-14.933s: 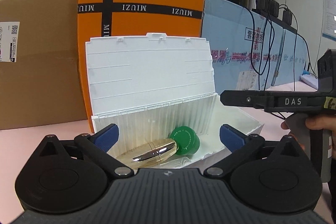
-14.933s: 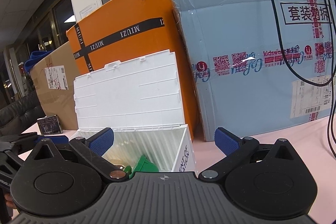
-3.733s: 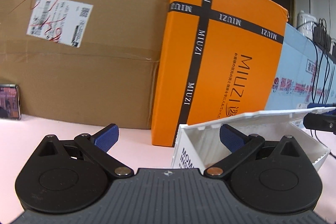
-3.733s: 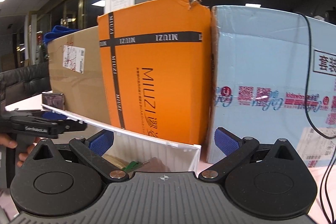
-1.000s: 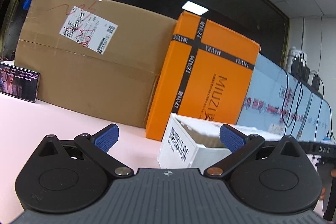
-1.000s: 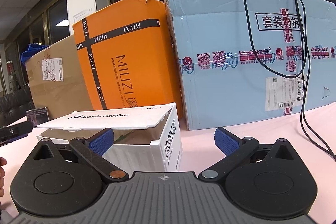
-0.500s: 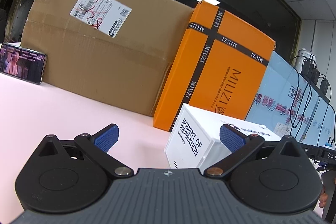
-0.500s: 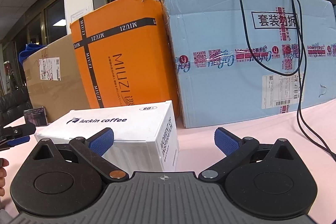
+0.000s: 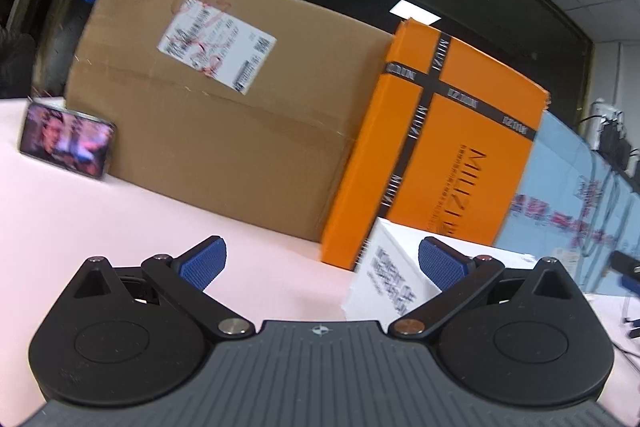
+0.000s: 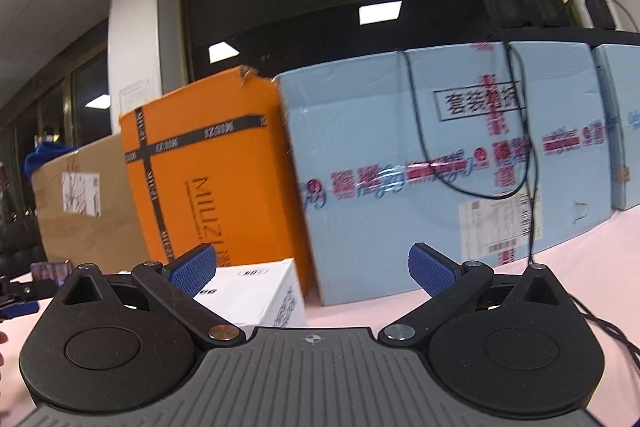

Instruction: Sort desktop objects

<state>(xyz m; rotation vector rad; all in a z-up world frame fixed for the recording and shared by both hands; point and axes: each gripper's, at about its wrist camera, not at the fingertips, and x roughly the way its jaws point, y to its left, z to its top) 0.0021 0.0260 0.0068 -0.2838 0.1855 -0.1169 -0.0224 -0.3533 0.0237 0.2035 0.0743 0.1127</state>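
The left gripper [image 9: 320, 261] has its blue fingers [image 9: 203, 261] spread wide with nothing between them, and the right gripper [image 10: 312, 269] is likewise spread and empty. The white box [image 9: 394, 277], lid closed, sits on the pink table [image 9: 120, 219] just in front of the orange box [image 9: 452, 167]. A brown carton [image 9: 224, 131] stands left of the orange box, a blue carton [image 10: 440, 167] right of it, and a phone [image 9: 66, 143] leans by the brown carton.
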